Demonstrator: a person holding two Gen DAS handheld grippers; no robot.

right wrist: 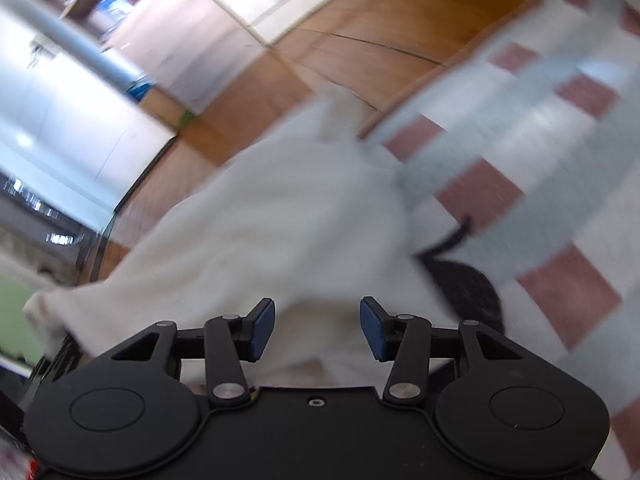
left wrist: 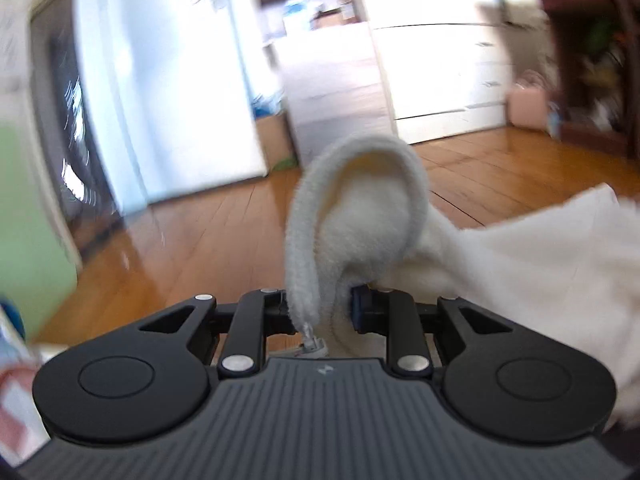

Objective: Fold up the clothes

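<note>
Wooden floor [left wrist: 168,240] | white garment [left wrist: 360,216] stretched rightward | left hand-held gripper [left wrist: 320,312] clamping hem

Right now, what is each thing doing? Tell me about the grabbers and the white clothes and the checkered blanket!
Left gripper: shut on the white garment, pinching its ribbed edge.
Right gripper: open, pads apart above the fabric, holding nothing.
White garment: lifted at the ribbed edge, draping to the right, not folded yet.
Checkered cloth: spread flat under the garment.
</note>
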